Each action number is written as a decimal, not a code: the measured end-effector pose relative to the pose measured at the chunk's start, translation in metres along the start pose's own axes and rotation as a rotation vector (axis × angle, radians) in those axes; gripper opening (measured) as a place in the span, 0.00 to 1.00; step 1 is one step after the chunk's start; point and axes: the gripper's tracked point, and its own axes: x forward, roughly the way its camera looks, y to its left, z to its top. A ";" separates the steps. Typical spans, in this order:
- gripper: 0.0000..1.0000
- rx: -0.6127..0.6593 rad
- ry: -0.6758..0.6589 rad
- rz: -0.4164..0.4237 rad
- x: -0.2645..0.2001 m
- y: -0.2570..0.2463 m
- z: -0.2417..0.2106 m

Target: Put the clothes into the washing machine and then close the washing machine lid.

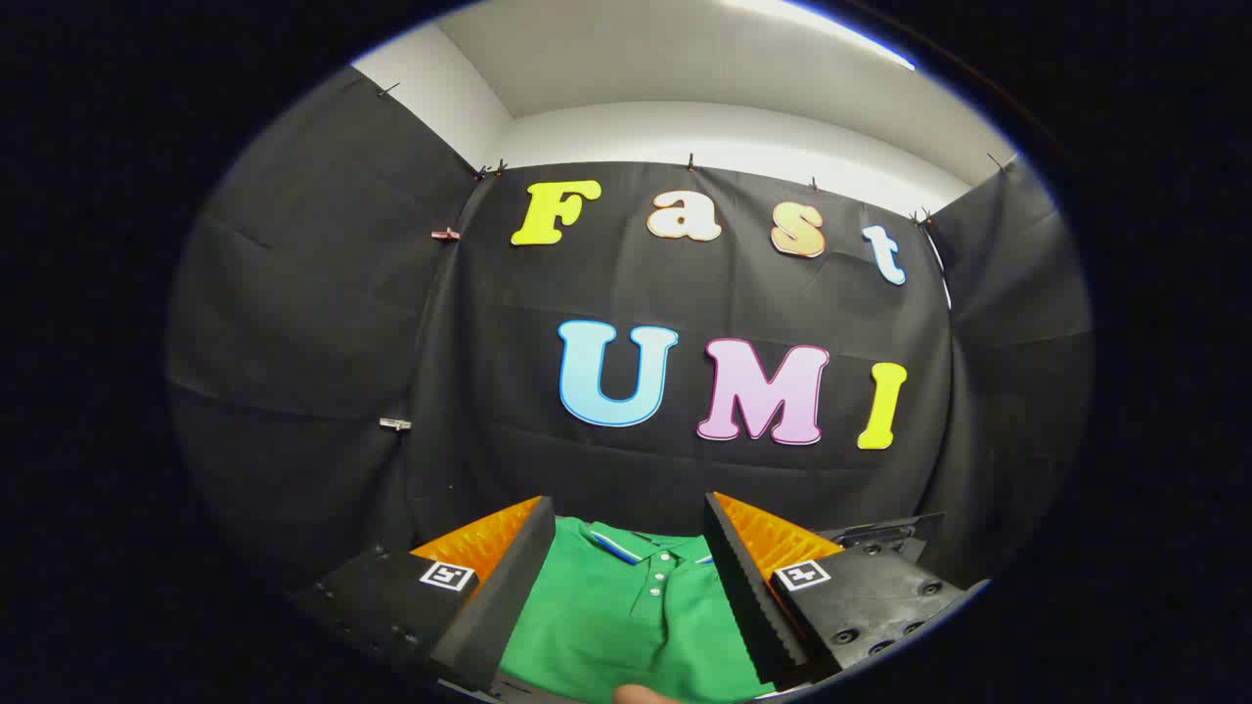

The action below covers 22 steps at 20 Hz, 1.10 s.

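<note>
The gripper has its fingers spread apart, neither pressing on anything. Between them lies a green polo shirt — collar and buttoned placket facing up, the collar toward the black cloth wall beyond the fingertips. What the shirt rests on cannot be told. Above the cloth — a white wall and ceiling.

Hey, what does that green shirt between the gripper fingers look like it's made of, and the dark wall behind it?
Green shirt: looks like soft matte knit, likely cotton polo fabric, judging by the folded collar and buttoned placket. It lies between the open gripper fingers, apparently untouched. Booth wall: thin black woven cloth, matte, with creases and sagging folds, pinned up by clips.
</note>
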 end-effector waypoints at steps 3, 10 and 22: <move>0.95 -0.015 0.005 -0.019 0.003 -0.001 -0.001; 0.96 -0.010 0.061 -0.043 0.006 -0.011 -0.015; 0.96 0.000 0.083 -0.070 0.008 -0.020 -0.018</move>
